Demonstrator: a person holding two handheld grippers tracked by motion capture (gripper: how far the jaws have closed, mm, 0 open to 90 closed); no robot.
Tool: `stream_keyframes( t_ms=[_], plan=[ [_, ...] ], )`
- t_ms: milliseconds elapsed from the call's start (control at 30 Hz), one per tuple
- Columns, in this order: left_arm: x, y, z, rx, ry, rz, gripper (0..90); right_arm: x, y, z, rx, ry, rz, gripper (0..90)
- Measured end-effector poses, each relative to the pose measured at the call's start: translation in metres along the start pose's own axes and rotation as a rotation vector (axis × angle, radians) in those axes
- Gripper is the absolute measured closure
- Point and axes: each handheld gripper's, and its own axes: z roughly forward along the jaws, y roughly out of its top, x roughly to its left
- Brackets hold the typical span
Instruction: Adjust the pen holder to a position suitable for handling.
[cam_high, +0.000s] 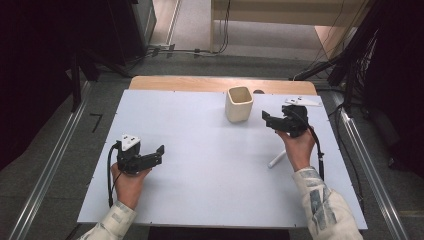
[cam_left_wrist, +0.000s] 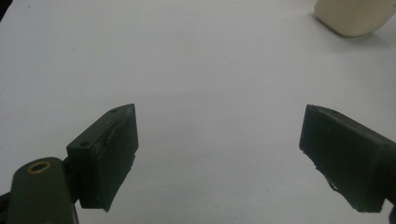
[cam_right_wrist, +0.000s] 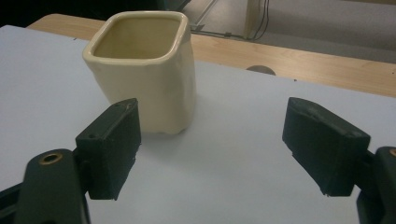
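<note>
Cream square cup (cam_high: 239, 104) upright on white table (cam_high: 200, 165), interior bare

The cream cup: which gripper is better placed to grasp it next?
Probably the right gripper: it hovers open just beside the cream cup, jaws facing it. The left gripper is open but far across the white table.

A cream, square-mouthed ceramic cup (cam_high: 239, 104) stood upright near the far edge of the white tabletop (cam_high: 210, 165). A small white stick-like object (cam_high: 276, 159) lay on the board's right side.

Lab: floor cables (cam_high: 190, 50), rig rails (cam_high: 47, 172)
</note>
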Motion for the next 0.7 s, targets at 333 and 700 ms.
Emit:
stream_keyframes(
  t_ms=[333, 700],
  plan=[
    [0.000, 0.000, 0.000, 0.001, -0.001, 0.000, 12.3, 0.004, 0.020, 0.019, -0.022, -0.018, -0.006, 13.6],
    [0.000, 0.000, 0.000, 0.003, -0.003, 0.005, 12.3, 0.009, 0.038, 0.044, -0.001, -0.031, 0.001, 13.8]
  ],
)
